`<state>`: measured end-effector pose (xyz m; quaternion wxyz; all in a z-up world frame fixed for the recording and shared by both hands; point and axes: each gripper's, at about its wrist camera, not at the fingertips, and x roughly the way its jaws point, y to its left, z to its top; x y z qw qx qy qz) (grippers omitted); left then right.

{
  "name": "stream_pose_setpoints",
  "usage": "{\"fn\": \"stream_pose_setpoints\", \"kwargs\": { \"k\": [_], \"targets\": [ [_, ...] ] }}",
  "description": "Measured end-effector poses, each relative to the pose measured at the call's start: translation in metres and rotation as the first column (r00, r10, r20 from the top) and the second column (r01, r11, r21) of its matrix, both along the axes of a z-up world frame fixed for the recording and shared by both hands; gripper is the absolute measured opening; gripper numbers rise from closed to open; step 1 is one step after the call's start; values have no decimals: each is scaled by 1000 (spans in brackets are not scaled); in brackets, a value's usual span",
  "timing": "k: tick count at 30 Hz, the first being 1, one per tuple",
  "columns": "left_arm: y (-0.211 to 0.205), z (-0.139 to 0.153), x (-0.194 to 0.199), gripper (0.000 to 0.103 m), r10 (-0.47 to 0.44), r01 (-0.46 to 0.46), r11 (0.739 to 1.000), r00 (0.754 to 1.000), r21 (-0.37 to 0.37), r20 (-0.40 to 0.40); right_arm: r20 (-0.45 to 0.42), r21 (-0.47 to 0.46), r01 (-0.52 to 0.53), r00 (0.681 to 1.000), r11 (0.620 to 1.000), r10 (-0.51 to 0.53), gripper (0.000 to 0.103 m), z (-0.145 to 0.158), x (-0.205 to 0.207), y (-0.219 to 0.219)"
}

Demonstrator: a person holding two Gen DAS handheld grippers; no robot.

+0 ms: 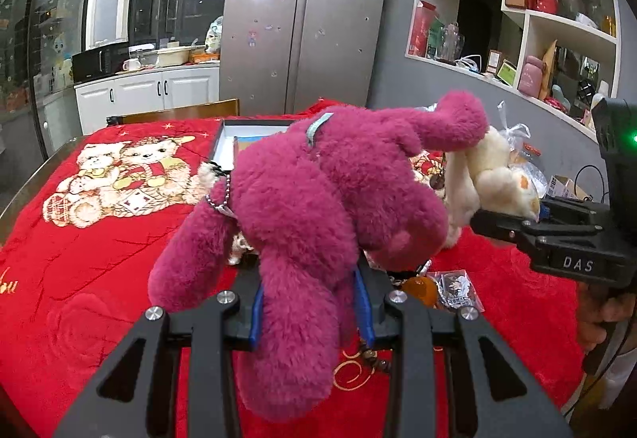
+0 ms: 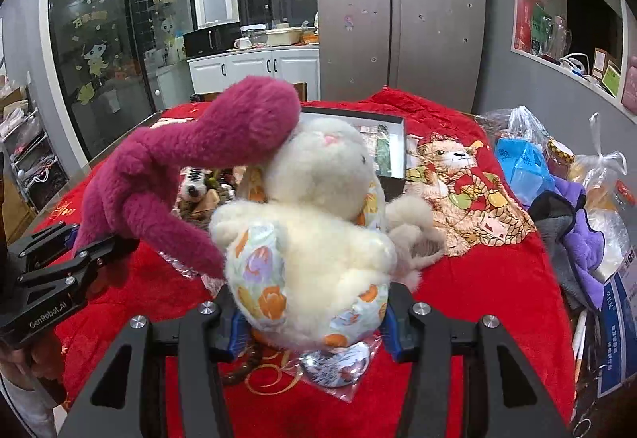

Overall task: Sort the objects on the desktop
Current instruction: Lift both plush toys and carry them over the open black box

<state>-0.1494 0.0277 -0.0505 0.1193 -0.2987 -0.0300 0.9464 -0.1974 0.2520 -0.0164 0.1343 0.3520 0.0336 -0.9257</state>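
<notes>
The left gripper (image 1: 310,310) is closed on the pink plush (image 1: 318,199): its 2 blue-padded fingers (image 1: 256,314) press into 1 thick limb from either side, and the rest of the toy bulges up and forward past the fingertips, above the red cloth (image 1: 99,259). A bead chain (image 1: 223,195) hangs from the plush on its left side, and a blue loop (image 1: 316,129) sits near its top.

The right gripper (image 2: 312,322) clamps the white plush (image 2: 314,231) low on its body, the blue pads (image 2: 239,330) sunk into the floral-print fabric on both sides. That toy sits upright between the fingers, head away from the camera.

The 2 toys touch: a pink limb lies across the white plush's head, another against its lower left side. Behind them an open box (image 2: 394,143) rests on the cloth. Under the white plush lies a round badge in a clear sleeve (image 2: 334,366). Plastic bags (image 2: 521,163) are heaped at the table's right edge.
</notes>
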Motion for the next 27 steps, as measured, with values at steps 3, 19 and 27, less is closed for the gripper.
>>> {"fn": "stream_pose_setpoints", "kwargs": {
  "k": [3, 19, 27],
  "targets": [
    [-6, 5, 5, 36, 14, -14, 1000, 1000, 3, -7, -2, -2, -9, 1000, 1000, 9, 52, 3, 4, -5],
    [-14, 50, -1, 36, 32, -32, 999, 999, 3, -44, -38, -15, -40, 998, 999, 40, 52, 33, 8, -24],
    [-12, 62, -19, 36, 27, -26, 1000, 999, 3, -43, -54, -11, -40, 998, 999, 39, 52, 40, 0, -28]
  ]
}}
